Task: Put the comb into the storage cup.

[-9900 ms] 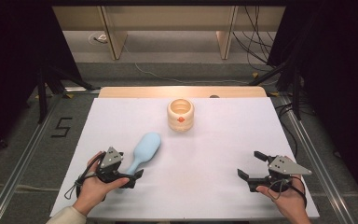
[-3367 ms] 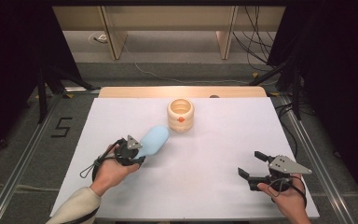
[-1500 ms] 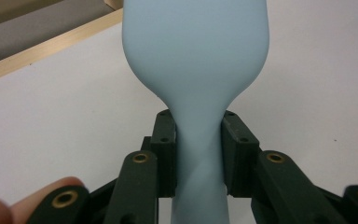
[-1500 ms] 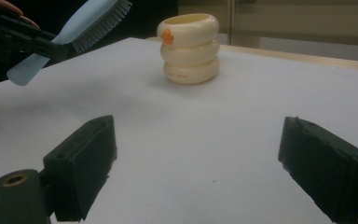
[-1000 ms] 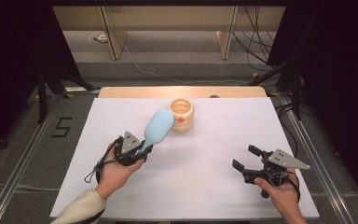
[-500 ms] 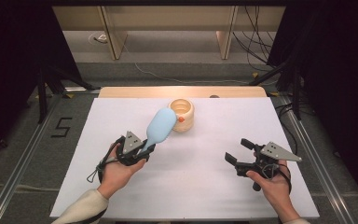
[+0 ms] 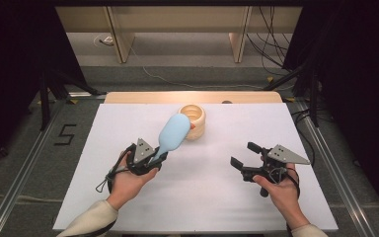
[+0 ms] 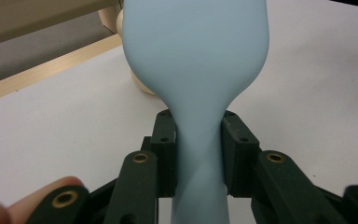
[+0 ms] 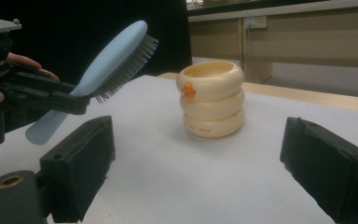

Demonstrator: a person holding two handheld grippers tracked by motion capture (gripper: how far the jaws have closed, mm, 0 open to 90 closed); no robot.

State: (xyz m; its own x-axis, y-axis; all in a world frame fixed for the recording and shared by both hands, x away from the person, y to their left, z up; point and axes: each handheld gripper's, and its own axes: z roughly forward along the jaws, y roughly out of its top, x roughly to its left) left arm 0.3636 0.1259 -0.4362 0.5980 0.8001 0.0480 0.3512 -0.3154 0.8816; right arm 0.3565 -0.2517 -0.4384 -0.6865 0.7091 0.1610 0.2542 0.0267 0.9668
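The left claw (image 7: 159,157) has carried the blue hairbrush (image 7: 172,133) up off the white surface (image 7: 217,197) and forward, away from the near-left part where it lay, and the right claw (image 7: 246,160) has edged in from the right edge toward the middle; now the left claw is clamped tight on the brush's narrow handle, both jaws pressed against it in the left gripper view, the wide head (image 8: 196,42) rising ahead; the brush tilts up and away from the hand, bristles (image 9: 126,70) facing down toward the surface, its head reaching just in front of the cream ringed cup (image 7: 193,121); that cup stands upright near the middle of the far edge, three stacked rings with a small orange knob (image 9: 189,91) on its side; the right claw hovers near the right edge with its jaws spread wide and nothing between them; the person's left hand (image 7: 126,180) grips its tool from below.
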